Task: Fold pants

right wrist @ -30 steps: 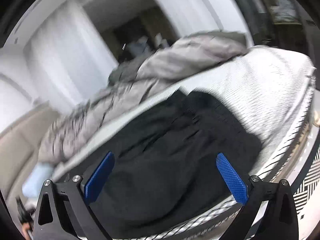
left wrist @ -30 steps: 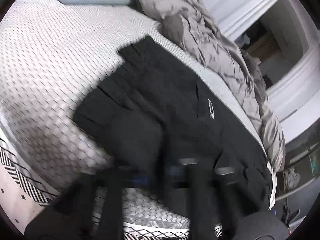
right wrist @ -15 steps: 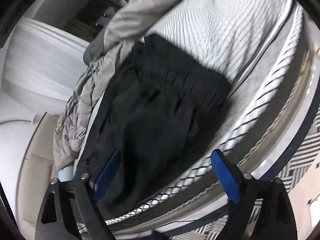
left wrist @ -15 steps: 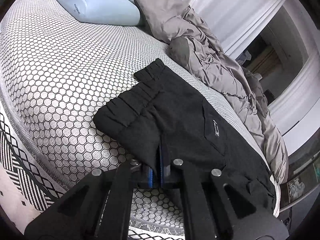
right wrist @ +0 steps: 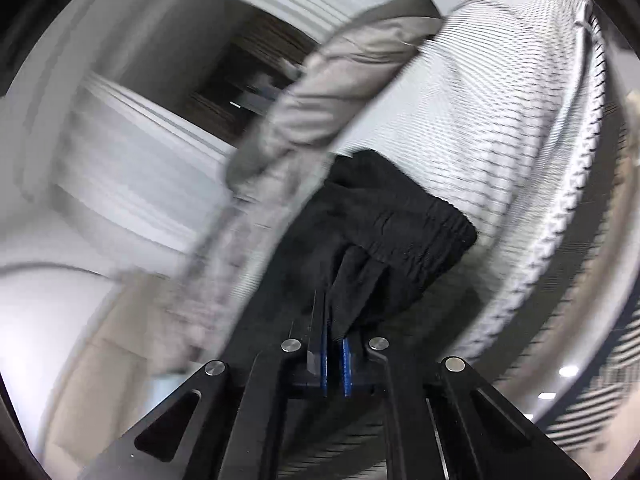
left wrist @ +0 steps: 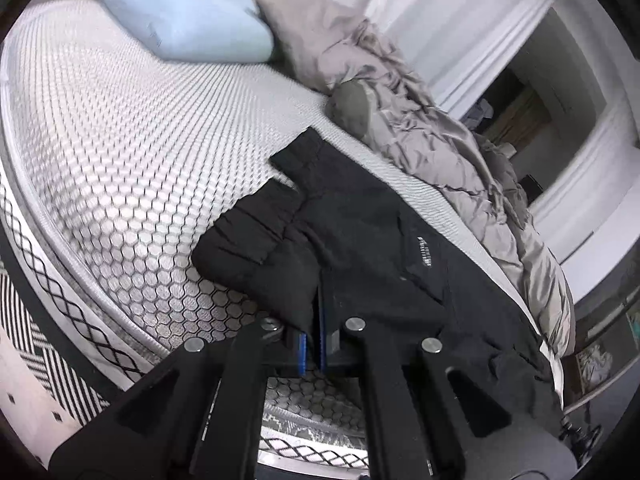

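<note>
While both of our tools are pinched tight on cloth, the black pants with the gathered elastic waistband (left wrist: pixel 360 248) lie along the near edge of the bed with its white honeycomb-patterned mattress cover (left wrist: pixel 120 152), the waist end pointing toward the pale blue pillow (left wrist: pixel 184 24) and the legs running beside the crumpled grey duvet (left wrist: pixel 420 120). Our left tool (left wrist: pixel 313 344) grips a bunched fold near the waist; our right tool (right wrist: pixel 335 364) grips dark fabric just under the waistband (right wrist: pixel 416 232).

Several things could go wrong, we judge. The fabric looks thin and slack (it bunches wherever we pinch it), so one layer may slip out as we lift, leaving the fold crooked. With the pants so close to the mattress edge, a pull toward us could drag them off. The duvet alongside could also snag a leg.

Half a second ago our right tool stood wide open, its blue pads far apart over the pants; now it has closed on them. Our left tool was already clamped then and remains so, though the waist corner has buckled more.
</note>
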Available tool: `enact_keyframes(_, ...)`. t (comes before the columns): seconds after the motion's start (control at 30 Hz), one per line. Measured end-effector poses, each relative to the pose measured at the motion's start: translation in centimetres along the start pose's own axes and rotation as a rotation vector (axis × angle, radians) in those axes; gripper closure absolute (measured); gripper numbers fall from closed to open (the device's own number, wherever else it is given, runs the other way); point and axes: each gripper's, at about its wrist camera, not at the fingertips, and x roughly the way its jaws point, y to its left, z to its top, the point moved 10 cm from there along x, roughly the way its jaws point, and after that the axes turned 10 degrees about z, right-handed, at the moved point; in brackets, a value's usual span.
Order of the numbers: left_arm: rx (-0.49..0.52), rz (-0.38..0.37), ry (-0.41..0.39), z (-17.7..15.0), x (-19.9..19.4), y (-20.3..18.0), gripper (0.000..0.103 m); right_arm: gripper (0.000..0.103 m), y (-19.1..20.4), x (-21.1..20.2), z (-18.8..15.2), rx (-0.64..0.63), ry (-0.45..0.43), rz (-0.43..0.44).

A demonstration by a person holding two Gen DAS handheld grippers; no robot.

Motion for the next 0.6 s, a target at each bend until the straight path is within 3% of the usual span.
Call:
enact_keyframes(0.17,0.012,-0.050,-0.046,3.2,-2.6,-2.0,0.102,0.099,2.9,0.4,1.8,-0.064,-0.045,-0.010)
enact_keyframes(0.33,0.064,-0.040,-0.075,7.0,-2.4,-5.2,0.102,0.099,6.3,3.3,4.9,-0.141,-0.080,-0.062)
enact_keyframes(0.47,0.067,-0.008,-0.053,10.8,1.3,-7.9,0.102,0.099,8.7,6.6,8.1,-0.196,-0.085,-0.118)
enact_keyframes(0.6,0.097,0.041,0.010,14.5,8.2,-10.7,0.102,0.099,10.1,13.8,11.5,-0.257,-0.060,-0.187)
